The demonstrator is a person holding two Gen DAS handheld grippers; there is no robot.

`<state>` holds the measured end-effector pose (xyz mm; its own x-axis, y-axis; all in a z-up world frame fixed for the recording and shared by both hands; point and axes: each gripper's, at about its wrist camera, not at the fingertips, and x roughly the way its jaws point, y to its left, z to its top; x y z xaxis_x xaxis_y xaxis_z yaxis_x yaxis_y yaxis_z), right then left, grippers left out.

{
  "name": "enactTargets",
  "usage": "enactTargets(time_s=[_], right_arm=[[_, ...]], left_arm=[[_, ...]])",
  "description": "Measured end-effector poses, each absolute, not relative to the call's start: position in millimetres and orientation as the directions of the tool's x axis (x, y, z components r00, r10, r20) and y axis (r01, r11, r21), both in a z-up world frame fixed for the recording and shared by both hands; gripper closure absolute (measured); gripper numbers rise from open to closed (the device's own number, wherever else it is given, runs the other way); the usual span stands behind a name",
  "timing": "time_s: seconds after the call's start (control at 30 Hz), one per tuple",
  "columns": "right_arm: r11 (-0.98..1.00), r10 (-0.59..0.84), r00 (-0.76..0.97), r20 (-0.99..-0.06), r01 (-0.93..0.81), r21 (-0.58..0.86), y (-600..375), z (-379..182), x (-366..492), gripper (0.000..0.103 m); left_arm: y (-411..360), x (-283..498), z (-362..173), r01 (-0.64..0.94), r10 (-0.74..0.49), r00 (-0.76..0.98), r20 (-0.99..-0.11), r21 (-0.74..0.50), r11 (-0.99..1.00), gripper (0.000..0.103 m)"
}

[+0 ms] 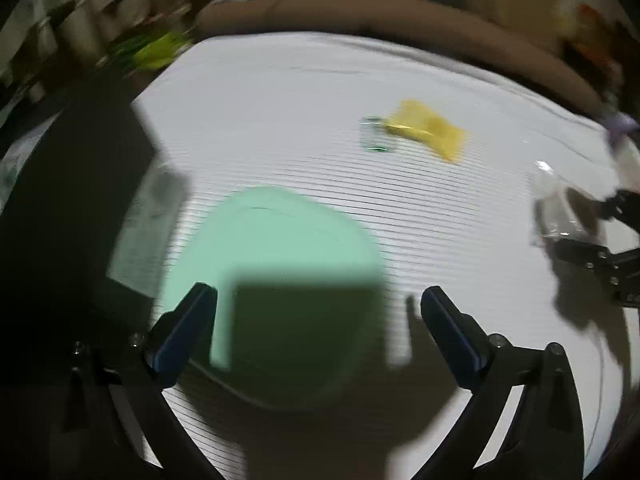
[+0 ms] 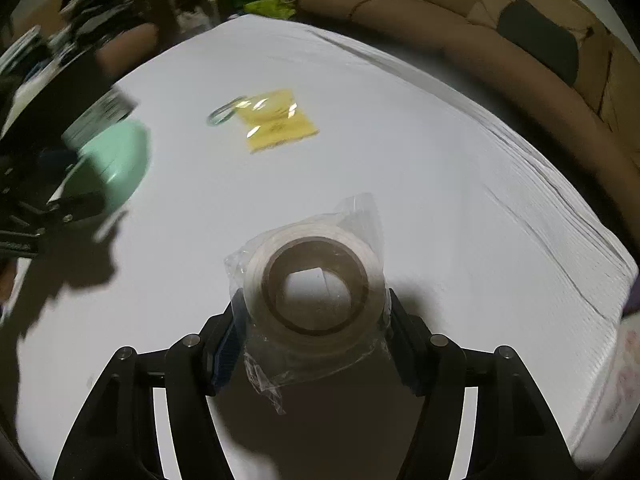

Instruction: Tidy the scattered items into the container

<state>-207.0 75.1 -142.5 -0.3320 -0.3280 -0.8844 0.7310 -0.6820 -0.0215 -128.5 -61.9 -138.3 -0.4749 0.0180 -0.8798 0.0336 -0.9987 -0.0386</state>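
Observation:
A roll of clear tape (image 2: pixel 316 292) in a crinkled plastic wrap lies on the white cloth between the fingers of my right gripper (image 2: pixel 314 320). Both pads press on its sides. The left wrist view shows this roll (image 1: pixel 556 208) and right gripper (image 1: pixel 580 226) at its right edge. My left gripper (image 1: pixel 320 312) hangs open over a mint-green container (image 1: pixel 288 232), nothing between its fingers. That container (image 2: pixel 116 156) sits at the left in the right wrist view. A yellow packet (image 2: pixel 276 120) and a small green ring (image 2: pixel 222 114) lie together mid-cloth; the left wrist view shows the packet (image 1: pixel 430 130) and ring (image 1: pixel 374 136) too.
The white ribbed cloth (image 2: pixel 420 152) covers the whole surface. A brown padded edge (image 2: pixel 440 32) curves along the far side and right. A dark bulky shape (image 1: pixel 72 184) and a pale printed box (image 1: pixel 154 208) stand left of the container. Clutter fills the back left.

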Motion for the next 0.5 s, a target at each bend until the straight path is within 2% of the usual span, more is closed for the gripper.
enactTargets(time_s=[0.07,0.1,0.13,0.2,0.27,0.3,0.33,0.4,0.47,0.5], right_arm=[[-0.668,-0.365,-0.319,-0.875,0.744,0.007,88.9,-129.2,-182.7,0.037],[-0.668,-0.391,-0.324,-0.861,0.744,0.024,94.6,-121.6,-174.9,0.037],[-0.678,-0.413,-0.348,-0.842,0.735,0.029,105.2,-113.3,-167.4,0.037],[-0.682,-0.416,-0.354,-0.838,0.731,0.03,116.2,-107.1,-154.3,0.037],[-0.667,-0.359,-0.314,-0.879,0.745,0.006,114.9,-116.0,-150.4,0.037],[-0.654,-0.304,-0.325,-0.895,0.755,-0.052,111.4,-121.5,-145.9,0.036],[-0.646,-0.264,-0.359,-0.895,0.755,-0.113,108.7,-123.9,-145.5,0.034],[-0.646,-0.209,-0.442,-0.872,0.732,-0.217,105.5,-122.8,-138.1,0.02],[-0.682,-0.278,-0.456,-0.846,0.713,-0.16,103.1,-103.0,-140.7,0.013],[-0.714,-0.322,-0.464,-0.825,0.691,-0.11,100.3,-87.4,-144.4,0.005]], left_arm=[[-37.0,-117.3,-131.8,-0.097,0.158,-0.427,-0.89,-0.129,-0.987,0.006],[-25.6,-109.8,-125.5,-0.141,0.223,-0.401,-0.889,-0.18,-0.973,0.025],[-21.8,-105.1,-119.0,-0.137,0.23,-0.4,-0.887,-0.191,-0.972,0.035],[-27.3,-92.7,-104.4,-0.088,0.22,-0.43,-0.876,-0.201,-0.976,0.034],[-33.8,-72.4,-90.8,-0.058,0.196,-0.423,-0.885,-0.189,-0.98,0.033],[-35.6,-57.8,-84.3,-0.025,0.144,-0.428,-0.892,-0.147,-0.989,0.03],[-39.1,-45.3,-81.1,-0.003,0.112,-0.437,-0.892,-0.123,-0.992,0.017],[-47.4,-15.2,-75.8,0.03,0.081,-0.464,-0.882,-0.106,-0.994,0.007],[-58.9,3.5,-75.4,0.09,0.045,-0.488,-0.872,-0.102,-0.991,0.007],[-66.2,7.9,-78.9,0.126,0.031,-0.488,-0.872,-0.106,-0.986,0.007]])
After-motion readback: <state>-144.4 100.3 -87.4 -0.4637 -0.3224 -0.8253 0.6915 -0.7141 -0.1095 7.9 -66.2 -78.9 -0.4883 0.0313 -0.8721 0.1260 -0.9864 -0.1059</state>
